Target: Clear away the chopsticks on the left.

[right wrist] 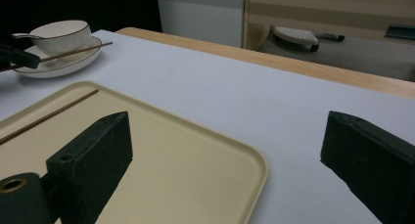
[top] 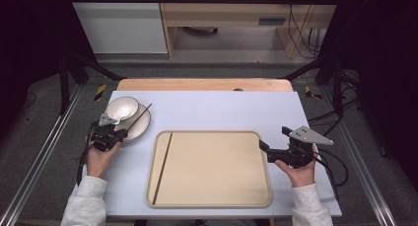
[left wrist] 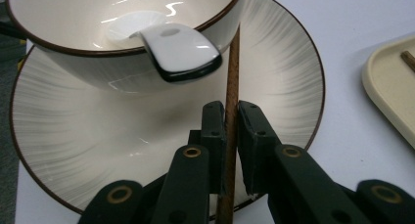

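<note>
The left gripper (left wrist: 231, 131) has its two black jaws closed on a brown wooden chopstick (left wrist: 230, 116), the pads pressing it from both sides near its lower end. The chopstick runs up between the jaws and out past their tips, lying across the white plate (left wrist: 73, 136) and passing just beside the bowl (left wrist: 98, 72) that stands on that plate. A white spoon (left wrist: 178, 50) with a dark edge rests in the bowl, its handle hanging over the rim close to the chopstick. In the high view the plate sits near the table's (top: 217, 112) far left corner, with the left gripper (top: 114, 133) at its near edge. A second chopstick (top: 162, 168) lies along the left side of the beige tray (top: 217, 199) in the middle of the table. The right gripper (top: 270, 139) hovers over the tray's right edge, jaws wide apart with nothing between them, well apart from the plate.
</note>
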The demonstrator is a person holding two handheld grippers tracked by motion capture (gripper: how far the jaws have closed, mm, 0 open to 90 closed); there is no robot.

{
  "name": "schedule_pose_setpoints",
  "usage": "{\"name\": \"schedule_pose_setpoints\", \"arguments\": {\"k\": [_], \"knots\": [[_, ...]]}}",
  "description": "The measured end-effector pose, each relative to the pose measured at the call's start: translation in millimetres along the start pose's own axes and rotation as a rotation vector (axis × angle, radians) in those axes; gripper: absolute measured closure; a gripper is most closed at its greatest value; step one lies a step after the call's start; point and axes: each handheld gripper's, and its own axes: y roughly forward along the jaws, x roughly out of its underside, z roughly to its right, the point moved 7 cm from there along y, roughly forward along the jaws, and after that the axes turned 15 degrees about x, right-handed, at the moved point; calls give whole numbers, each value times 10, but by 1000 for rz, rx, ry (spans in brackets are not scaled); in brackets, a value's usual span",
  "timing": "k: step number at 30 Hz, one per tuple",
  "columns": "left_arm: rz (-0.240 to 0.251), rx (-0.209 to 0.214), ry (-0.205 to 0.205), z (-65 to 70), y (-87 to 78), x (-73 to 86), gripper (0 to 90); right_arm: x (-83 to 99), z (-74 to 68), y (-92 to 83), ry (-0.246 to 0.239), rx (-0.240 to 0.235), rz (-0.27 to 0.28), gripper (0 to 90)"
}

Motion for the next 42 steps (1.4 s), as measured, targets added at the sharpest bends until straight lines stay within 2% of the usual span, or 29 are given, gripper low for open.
{"name": "schedule_pose_setpoints", "arguments": {"k": [6,13,22,27,33,42], "knots": [[-4,16,-9,40,7,-4,838,-6,5,-3,0,1,6,53],[30,20,-19,114,-40,-58,840,-10,6,-11,3,0,8,53],[70,7,5,324,-124,-153,840,-19,16,-26,6,0,14,53],[74,-4,1,446,-155,-157,840,-22,18,-32,5,1,16,53],[118,-23,-21,593,-239,-186,840,-23,30,-42,6,3,16,53],[154,-44,-30,837,-354,-148,841,-26,27,-48,10,2,19,53]]}}
